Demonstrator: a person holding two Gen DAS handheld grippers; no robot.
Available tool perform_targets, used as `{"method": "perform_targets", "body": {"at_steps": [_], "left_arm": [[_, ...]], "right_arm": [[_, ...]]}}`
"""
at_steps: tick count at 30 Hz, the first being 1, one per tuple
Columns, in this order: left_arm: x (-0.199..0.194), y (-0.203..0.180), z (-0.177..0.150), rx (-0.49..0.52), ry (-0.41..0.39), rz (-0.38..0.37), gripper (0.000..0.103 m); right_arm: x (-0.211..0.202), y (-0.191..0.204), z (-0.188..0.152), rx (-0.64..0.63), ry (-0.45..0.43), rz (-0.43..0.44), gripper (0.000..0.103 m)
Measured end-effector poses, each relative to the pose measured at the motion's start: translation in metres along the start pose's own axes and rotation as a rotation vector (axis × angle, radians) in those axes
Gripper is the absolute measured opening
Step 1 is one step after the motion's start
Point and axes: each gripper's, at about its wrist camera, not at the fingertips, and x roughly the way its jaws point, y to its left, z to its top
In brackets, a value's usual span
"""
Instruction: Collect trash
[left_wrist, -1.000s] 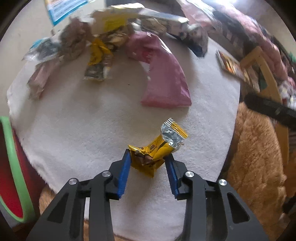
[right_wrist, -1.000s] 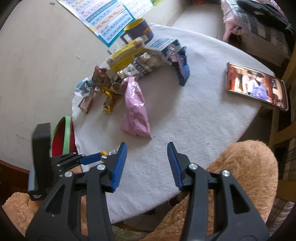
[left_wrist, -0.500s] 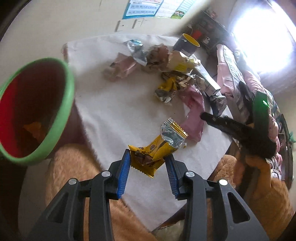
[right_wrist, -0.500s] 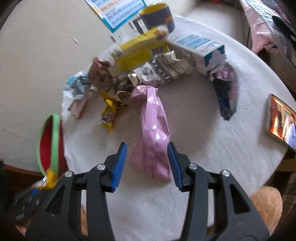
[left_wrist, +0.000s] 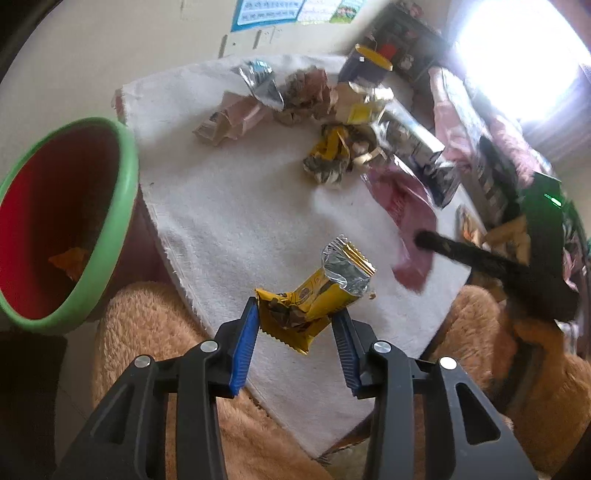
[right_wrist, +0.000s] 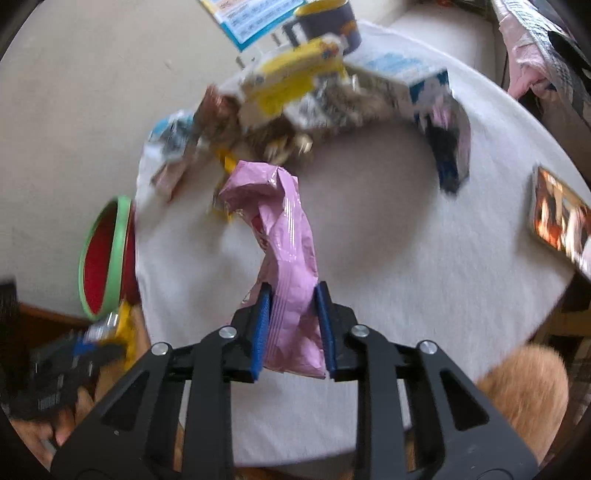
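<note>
we hold a yellow wrapper (left_wrist: 314, 302) clamped between the fingers of our left gripper (left_wrist: 297, 334), lifted above the near edge of the white tabletop (left_wrist: 236, 221), with the red bin (left_wrist: 55, 221) off to its left. our right gripper (right_wrist: 293, 325) is closing its fingers around a pink bag (right_wrist: 286, 251) lying on the tabletop, the pads at both of its sides. more wrappers (right_wrist: 295, 96) sit piled at the far side.

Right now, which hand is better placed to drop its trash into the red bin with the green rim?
Left. The left gripper already holds the yellow wrapper up off the table, close beside the bin. The right gripper's jaws are closing around the pink bag, farther from the bin.
</note>
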Motion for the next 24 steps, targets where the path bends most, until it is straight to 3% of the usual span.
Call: {"method": "perform_targets", "body": {"at_steps": [5, 10, 15, 21, 24], "left_arm": [[0.029, -0.005, 0.007, 0.038, 0.072, 0.027, 0.038], [0.038, -0.012, 0.017, 0.090, 0.055, 0.074, 0.044], [0.044, -0.007, 0.013, 0.071, 0.079, 0.095, 0.058], [0.053, 0.001, 0.012, 0.045, 0.103, 0.112, 0.058], [0.050, -0.006, 0.012, 0.081, 0.088, 0.107, 0.058]], "right_arm": [[0.002, 0.000, -0.030, 0.031, 0.033, 0.003, 0.025], [-0.003, 0.002, -0.030, 0.027, 0.008, -0.004, 0.025], [-0.007, 0.000, -0.029, 0.036, -0.013, -0.004, 0.025], [-0.008, -0.004, -0.031, 0.063, -0.014, -0.005, 0.025], [-0.007, -0.001, -0.031, 0.059, -0.014, -0.006, 0.025]]}}
